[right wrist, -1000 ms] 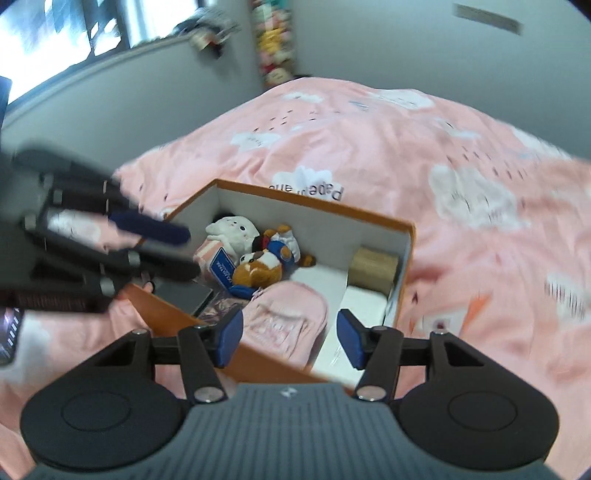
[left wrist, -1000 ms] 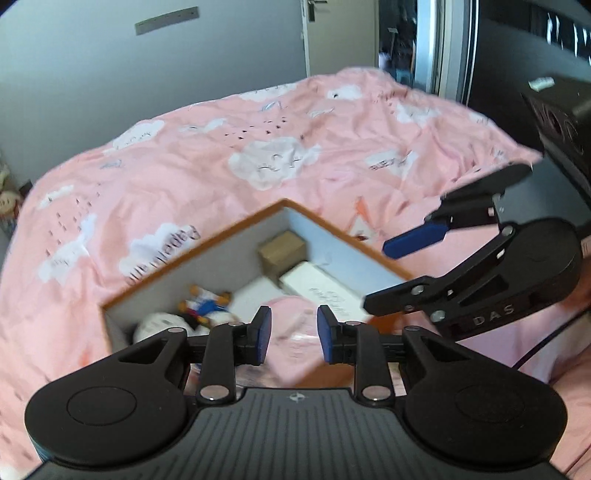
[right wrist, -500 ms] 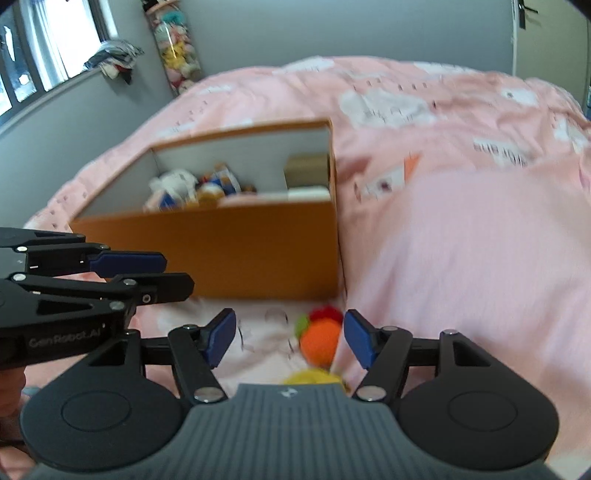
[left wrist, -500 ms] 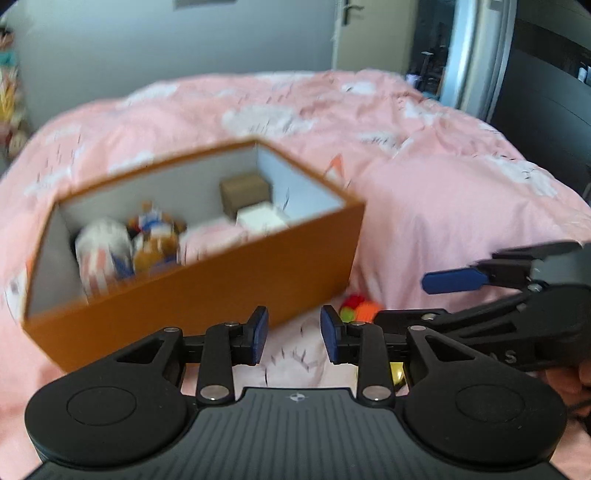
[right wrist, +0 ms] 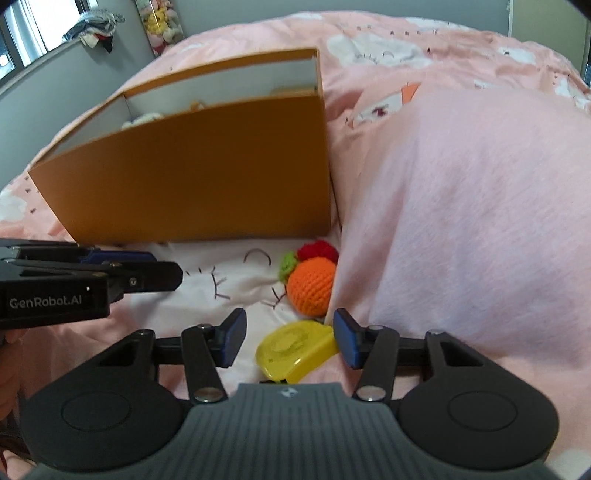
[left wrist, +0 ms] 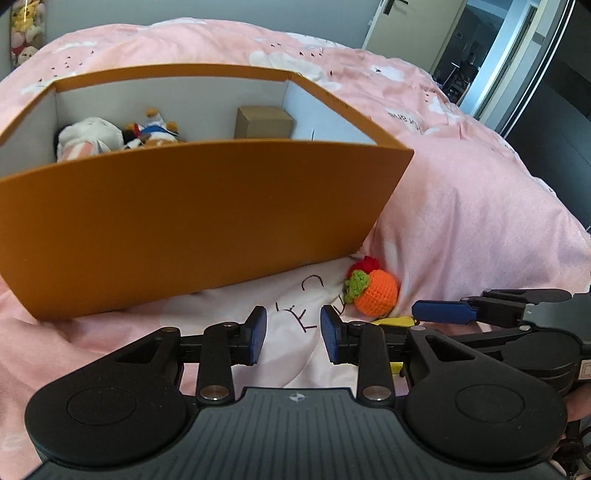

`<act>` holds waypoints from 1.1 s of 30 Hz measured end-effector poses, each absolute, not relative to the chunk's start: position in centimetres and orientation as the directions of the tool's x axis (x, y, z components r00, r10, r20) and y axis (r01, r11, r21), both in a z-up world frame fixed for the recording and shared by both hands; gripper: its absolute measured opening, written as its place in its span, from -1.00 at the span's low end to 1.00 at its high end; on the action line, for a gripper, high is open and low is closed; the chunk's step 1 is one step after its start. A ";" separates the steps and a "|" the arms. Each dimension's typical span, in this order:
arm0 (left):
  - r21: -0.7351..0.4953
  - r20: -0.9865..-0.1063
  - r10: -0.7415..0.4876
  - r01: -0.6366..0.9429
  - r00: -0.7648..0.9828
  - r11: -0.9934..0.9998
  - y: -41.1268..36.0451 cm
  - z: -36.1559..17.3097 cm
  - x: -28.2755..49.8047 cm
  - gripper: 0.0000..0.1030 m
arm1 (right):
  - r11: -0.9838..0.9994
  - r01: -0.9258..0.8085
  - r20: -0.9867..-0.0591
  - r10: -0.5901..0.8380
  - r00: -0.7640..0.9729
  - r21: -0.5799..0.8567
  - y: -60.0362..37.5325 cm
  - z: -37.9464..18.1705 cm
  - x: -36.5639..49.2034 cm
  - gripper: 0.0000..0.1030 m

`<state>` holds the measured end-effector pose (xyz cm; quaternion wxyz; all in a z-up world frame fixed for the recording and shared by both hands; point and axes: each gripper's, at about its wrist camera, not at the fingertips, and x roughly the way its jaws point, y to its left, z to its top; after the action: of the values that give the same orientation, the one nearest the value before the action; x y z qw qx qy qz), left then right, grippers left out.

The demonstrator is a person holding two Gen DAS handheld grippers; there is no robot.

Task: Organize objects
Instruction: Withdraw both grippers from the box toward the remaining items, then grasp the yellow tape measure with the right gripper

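An orange box (left wrist: 192,210) (right wrist: 207,166) stands on the pink bed, holding plush toys (left wrist: 110,136) and a small cardboard box (left wrist: 264,122). An orange crocheted fruit (left wrist: 375,291) (right wrist: 312,284) with a green leaf and red bit lies on the quilt by the box's near right corner. A yellow plastic piece (right wrist: 295,349) lies just in front of it, between my right gripper's open fingers. My right gripper (right wrist: 290,341) is open around it, not touching. My left gripper (left wrist: 293,334) is open and empty, low over the quilt, left of the fruit.
A raised pink quilt fold (right wrist: 461,206) rises right of the toys. The bed's pink cloud-print cover (left wrist: 424,110) stretches behind the box. A doorway (left wrist: 480,48) is at far right, a window ledge with clothes (right wrist: 96,22) at far left.
Both grippers dropped from above the box to low in front of it. The fruit and yellow piece came close; the right gripper now brackets the yellow piece.
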<state>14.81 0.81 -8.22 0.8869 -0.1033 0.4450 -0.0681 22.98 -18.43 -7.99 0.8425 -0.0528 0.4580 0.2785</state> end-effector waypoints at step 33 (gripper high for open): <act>-0.250 -0.757 -0.278 0.130 0.591 0.959 -1.2 -8.0 16.2 -0.30 | 0.860 -0.503 -0.795 0.364 0.485 0.087 -20.9 -5.5 23.9 -0.61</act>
<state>16.17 -1.20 -7.96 0.8879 -0.0845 0.4373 -0.1148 23.86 -20.93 -5.54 0.8580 -0.0790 0.4402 0.2528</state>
